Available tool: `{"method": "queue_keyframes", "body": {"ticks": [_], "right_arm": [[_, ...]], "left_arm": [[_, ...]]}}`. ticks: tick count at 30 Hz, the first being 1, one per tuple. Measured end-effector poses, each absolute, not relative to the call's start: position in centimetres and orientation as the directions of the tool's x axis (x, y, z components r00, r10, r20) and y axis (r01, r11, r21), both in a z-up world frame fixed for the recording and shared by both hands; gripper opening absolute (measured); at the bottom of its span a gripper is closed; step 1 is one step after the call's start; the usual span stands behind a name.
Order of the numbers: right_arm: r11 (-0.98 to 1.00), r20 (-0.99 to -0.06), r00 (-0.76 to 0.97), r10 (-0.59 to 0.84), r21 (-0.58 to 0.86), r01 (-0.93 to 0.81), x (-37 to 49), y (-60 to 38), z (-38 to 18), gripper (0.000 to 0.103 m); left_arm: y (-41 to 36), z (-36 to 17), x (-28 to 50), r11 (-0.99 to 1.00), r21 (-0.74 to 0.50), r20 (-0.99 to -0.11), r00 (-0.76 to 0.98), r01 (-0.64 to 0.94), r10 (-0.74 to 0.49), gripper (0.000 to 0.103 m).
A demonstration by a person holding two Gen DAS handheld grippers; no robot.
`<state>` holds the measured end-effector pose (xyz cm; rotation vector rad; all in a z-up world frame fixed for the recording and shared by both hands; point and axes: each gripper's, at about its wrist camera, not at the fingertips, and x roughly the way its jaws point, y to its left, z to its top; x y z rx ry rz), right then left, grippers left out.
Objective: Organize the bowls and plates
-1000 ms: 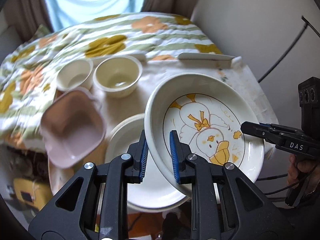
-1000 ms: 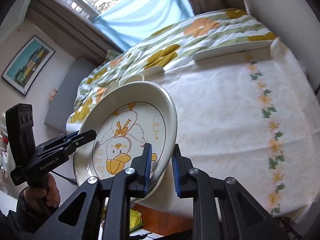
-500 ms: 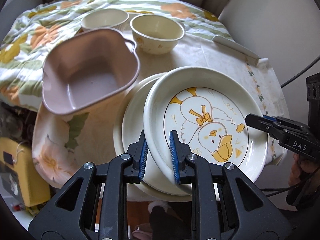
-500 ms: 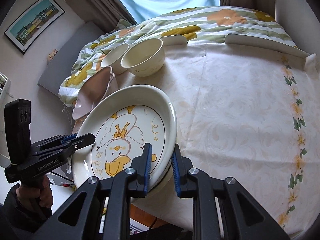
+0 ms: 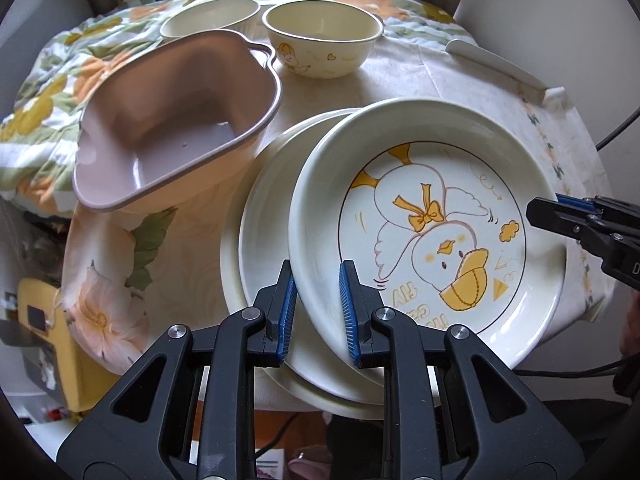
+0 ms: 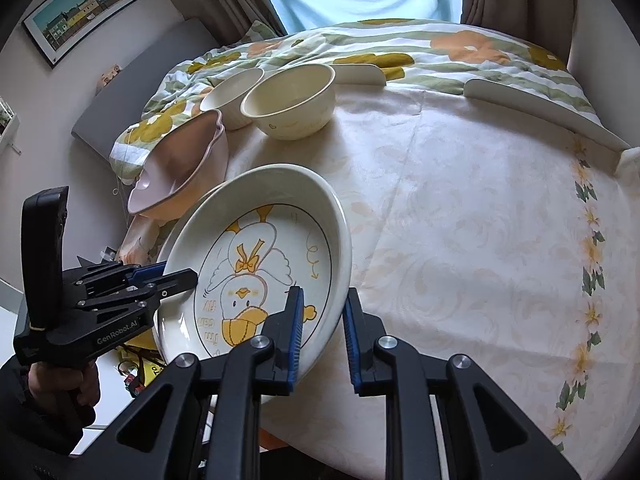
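Note:
A cream plate with a duck drawing (image 5: 432,240) (image 6: 264,276) is held by both grippers. My left gripper (image 5: 318,308) is shut on its near rim, my right gripper (image 6: 323,332) is shut on the opposite rim. The plate sits tilted just over a stack of plain cream plates (image 5: 264,240) near the table's front edge; whether it touches them I cannot tell. A pink heart-shaped bowl (image 5: 176,120) (image 6: 180,168) stands left of the stack. Behind it are two cream bowls, one with a small cartoon (image 5: 322,36) (image 6: 290,98) and a plainer one (image 5: 210,18) (image 6: 230,94).
The table (image 6: 480,220) carries a cream floral cloth with bare room on its right half. A flowered quilt (image 6: 400,52) lies behind it, below a window with curtains. Two white edge guards (image 6: 540,108) sit at the far rim. A person's hand (image 6: 60,384) grips the left tool.
The duck plate came down from a raised, steeper tilt to just over the plate stack. Both views swung so the pink bowl and cream bowls now appear closer.

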<state>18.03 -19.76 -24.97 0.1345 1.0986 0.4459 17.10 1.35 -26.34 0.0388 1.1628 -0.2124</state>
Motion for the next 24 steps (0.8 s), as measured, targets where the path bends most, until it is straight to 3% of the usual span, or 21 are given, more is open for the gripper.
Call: {"method": "queue_keyframes", "body": {"ticks": [14, 24], "right_arm": [[0.898, -0.840, 0.359, 0.407, 0.297, -0.323, 18.1, -18.5, -25.7, 0.018], [0.912, -0.849, 0.385, 0.364, 0.239, -0.334, 18.1, -17.6, -26.0, 0.018]], "left_arm": [[-0.8, -26.2, 16.5, 0.948, 0.237, -0.870, 0.480, 0.213, 0.110, 0.020], [-1.1, -26.2, 16.9, 0.943, 0.269, -0.869, 0.472, 0.194, 0.150, 0.020]]}}
